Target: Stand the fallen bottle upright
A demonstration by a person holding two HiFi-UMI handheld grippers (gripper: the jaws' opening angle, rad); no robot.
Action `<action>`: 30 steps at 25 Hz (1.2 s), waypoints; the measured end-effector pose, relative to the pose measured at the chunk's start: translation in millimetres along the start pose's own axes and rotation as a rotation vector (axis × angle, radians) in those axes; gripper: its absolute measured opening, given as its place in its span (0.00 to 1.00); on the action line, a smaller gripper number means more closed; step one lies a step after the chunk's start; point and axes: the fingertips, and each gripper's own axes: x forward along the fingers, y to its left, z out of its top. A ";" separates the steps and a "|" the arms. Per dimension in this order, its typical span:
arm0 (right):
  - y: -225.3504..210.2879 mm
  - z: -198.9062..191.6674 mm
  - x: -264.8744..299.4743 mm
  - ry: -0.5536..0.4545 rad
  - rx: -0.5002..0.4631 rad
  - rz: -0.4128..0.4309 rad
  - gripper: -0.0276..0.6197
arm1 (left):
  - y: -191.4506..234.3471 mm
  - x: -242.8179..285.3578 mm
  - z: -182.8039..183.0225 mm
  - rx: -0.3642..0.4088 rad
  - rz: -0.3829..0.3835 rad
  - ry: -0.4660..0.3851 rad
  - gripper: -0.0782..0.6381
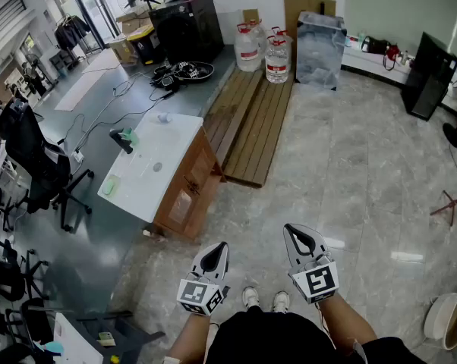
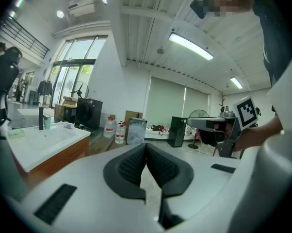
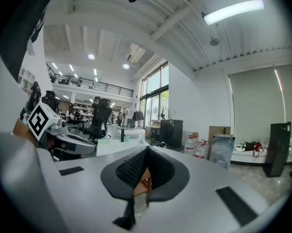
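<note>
A small pale bottle (image 1: 163, 117) lies on its side near the far end of the white table top (image 1: 168, 158); the left gripper view shows it small at the left (image 2: 68, 125). A dark upright bottle (image 1: 122, 139) with a green item beside it stands at the table's left edge. Both grippers hang far from the table, over the floor in front of the person's body. My left gripper (image 1: 215, 258) is shut and holds nothing, its pads meeting at the tips (image 2: 146, 145). Nothing sits in my right gripper (image 1: 297, 238) either, which is shut (image 3: 146, 151).
The table rests on a wooden cabinet (image 1: 189, 192). A low wooden platform (image 1: 250, 120) with water jugs (image 1: 268, 51) lies beyond it. Office chairs (image 1: 33, 161) stand at the left and a black box (image 1: 429, 74) at the far right. The person's shoes (image 1: 263, 300) are on marble floor.
</note>
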 end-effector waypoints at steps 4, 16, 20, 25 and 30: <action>22.9 9.3 -16.8 -0.009 0.010 -0.002 0.06 | -6.7 -26.8 4.3 0.033 -0.011 0.001 0.13; 67.2 14.4 -35.2 0.033 0.066 0.019 0.06 | -4.5 -82.0 17.3 0.039 -0.004 -0.019 0.13; 79.5 21.7 -21.9 -0.003 0.097 0.023 0.07 | 6.4 -85.9 22.7 0.044 -0.006 -0.022 0.13; 93.4 25.7 -0.7 -0.034 0.081 0.031 0.32 | 24.7 -88.7 23.1 0.010 -0.018 -0.031 0.13; 103.1 32.5 25.9 -0.049 0.075 -0.001 0.89 | 49.5 -95.2 24.8 0.012 -0.023 -0.031 0.13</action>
